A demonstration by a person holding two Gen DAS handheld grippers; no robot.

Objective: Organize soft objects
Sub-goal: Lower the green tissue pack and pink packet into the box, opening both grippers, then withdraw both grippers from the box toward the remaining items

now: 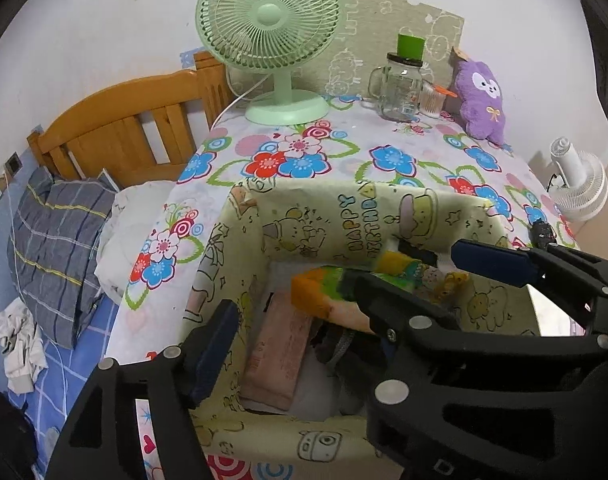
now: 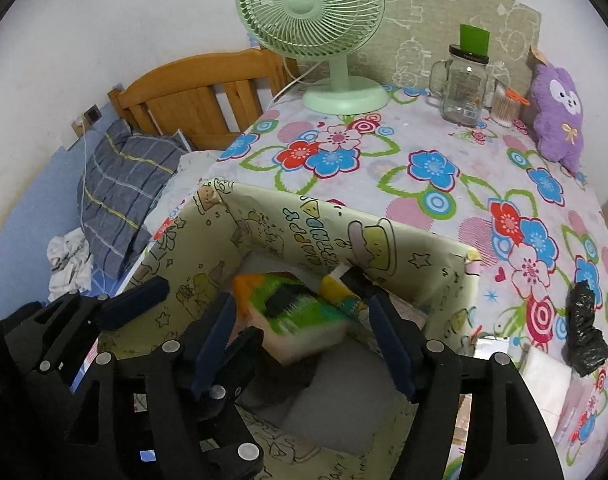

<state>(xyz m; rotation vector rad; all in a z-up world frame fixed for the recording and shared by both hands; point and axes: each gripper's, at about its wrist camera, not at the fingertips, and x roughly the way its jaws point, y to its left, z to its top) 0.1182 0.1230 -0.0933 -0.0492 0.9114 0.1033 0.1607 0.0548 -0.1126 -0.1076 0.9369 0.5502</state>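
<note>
Over the yellow cartoon-print box (image 2: 263, 224) at the bench's near edge, both tools hang with jaws spread: left tool (image 1: 344, 304), right tool (image 2: 299, 332), neither pinching anything. Between the right tool's jaws, untouched, a folded orange-green cloth (image 2: 291, 312) lies blurred inside the box; a pink folded towel (image 1: 279, 356) sits below it. Farther back on the floral bench cover (image 2: 436, 184): green fan (image 1: 269, 40), glass jar (image 1: 400, 88), purple plush toy (image 1: 482, 100).

Counted: two fans, one green (image 2: 310, 12) at upper centre, one white (image 1: 580, 180) at right edge. One jar (image 2: 464, 88). One plush (image 2: 558, 116). One box (image 2: 263, 216). One pillow (image 2: 119, 192). Two grippers: left (image 1: 324, 322), right (image 2: 299, 346).
</note>
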